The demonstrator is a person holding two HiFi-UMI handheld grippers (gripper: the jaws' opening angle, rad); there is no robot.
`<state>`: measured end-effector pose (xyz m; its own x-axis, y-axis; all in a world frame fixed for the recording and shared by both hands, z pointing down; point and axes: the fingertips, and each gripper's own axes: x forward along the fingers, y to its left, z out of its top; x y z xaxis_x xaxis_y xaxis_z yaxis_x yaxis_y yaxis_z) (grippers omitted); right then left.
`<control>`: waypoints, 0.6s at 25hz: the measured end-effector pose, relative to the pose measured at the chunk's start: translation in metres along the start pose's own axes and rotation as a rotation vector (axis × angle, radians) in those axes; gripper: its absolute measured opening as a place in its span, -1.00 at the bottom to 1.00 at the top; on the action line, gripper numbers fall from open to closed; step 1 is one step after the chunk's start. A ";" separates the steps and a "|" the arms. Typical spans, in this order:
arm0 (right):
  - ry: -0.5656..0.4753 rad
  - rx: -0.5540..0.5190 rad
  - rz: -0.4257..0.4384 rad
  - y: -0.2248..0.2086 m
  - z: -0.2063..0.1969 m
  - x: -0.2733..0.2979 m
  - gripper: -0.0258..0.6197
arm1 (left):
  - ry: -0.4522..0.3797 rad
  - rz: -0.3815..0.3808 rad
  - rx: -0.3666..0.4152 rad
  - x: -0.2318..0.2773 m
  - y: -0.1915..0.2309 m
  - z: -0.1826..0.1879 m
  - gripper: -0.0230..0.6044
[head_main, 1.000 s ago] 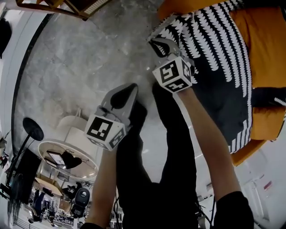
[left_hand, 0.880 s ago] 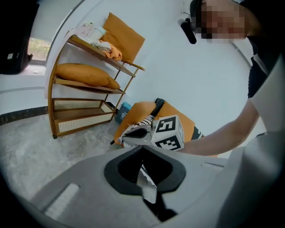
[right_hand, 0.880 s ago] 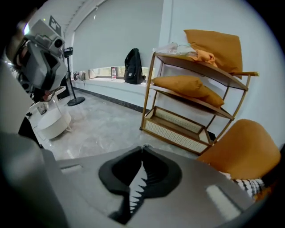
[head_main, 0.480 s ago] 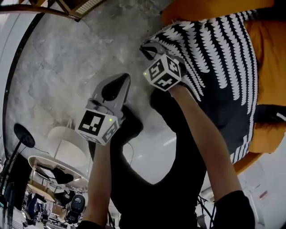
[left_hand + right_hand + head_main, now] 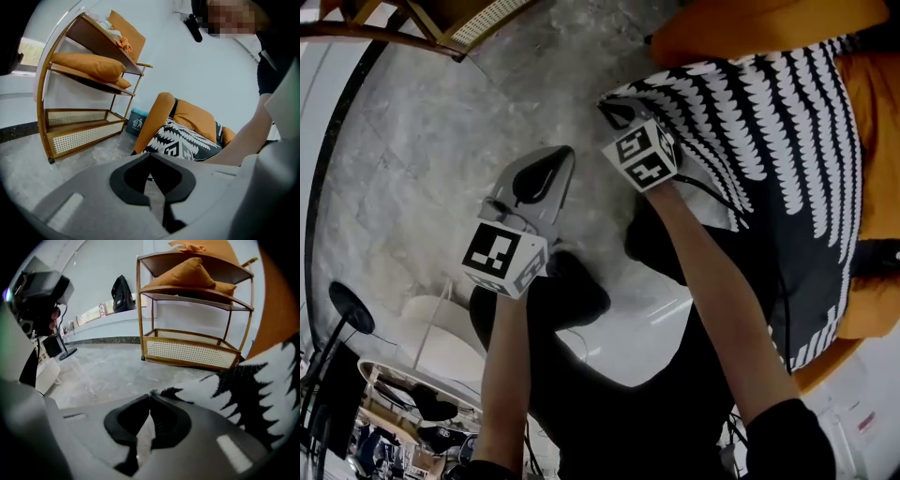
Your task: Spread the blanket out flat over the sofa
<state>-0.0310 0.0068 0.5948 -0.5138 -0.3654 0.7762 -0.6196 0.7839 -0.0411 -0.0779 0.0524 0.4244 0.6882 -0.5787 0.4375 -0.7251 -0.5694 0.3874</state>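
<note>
**Blanket corner pinched at the sofa's edge, other gripper idle**

The grey marbled floor (image 5: 431, 150) takes up most of the room in front of me. The orange sofa (image 5: 750, 21) stands at its far side. The black blanket (image 5: 787, 141) with white leaf-like stripes lies over the seat and up the back. Orange upholstery shows past it along the top, the far side and the lower end. In the left gripper view the blanket also hangs down over the sofa's front.

Off to one side stands a curved wooden shelf (image 5: 89, 93) with cane-panelled lower trays. Two orange cushions (image 5: 86, 65) are stacked on its middle level, and some orange cloth sits on the top one. A small teal bin (image 5: 137, 123) is tucked between the shelf and the sofa.

The person stands over the floor in black trousers (image 5: 609, 394), both forearms bare and stretched forward.

The right gripper (image 5: 614, 108) is at the blanket's near corner, where the fabric comes off the sofa towards the floor. Its jaws are clamped together on the fuzzy tip of that corner (image 5: 151, 393), and the patterned cloth runs away to one side.

The left gripper (image 5: 562, 157) hangs over bare floor, well apart from the blanket. Its jaws are closed tip to tip (image 5: 150, 155) with nothing between them.
</note>
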 end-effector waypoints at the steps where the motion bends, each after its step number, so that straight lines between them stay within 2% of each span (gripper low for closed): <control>1: 0.004 0.019 0.001 -0.004 -0.005 0.004 -0.89 | -0.003 -0.003 0.006 0.003 0.003 -0.003 -0.89; 9: 0.076 0.042 -0.052 -0.037 -0.046 0.034 -0.90 | -0.027 -0.004 0.028 0.023 0.014 -0.017 -0.89; 15: 0.151 0.048 -0.110 -0.053 -0.087 0.051 -0.90 | -0.037 -0.004 0.056 0.030 0.019 -0.013 -0.89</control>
<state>0.0271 -0.0100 0.6916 -0.3492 -0.3654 0.8629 -0.6964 0.7173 0.0219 -0.0716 0.0321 0.4558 0.6926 -0.5969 0.4050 -0.7202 -0.6030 0.3431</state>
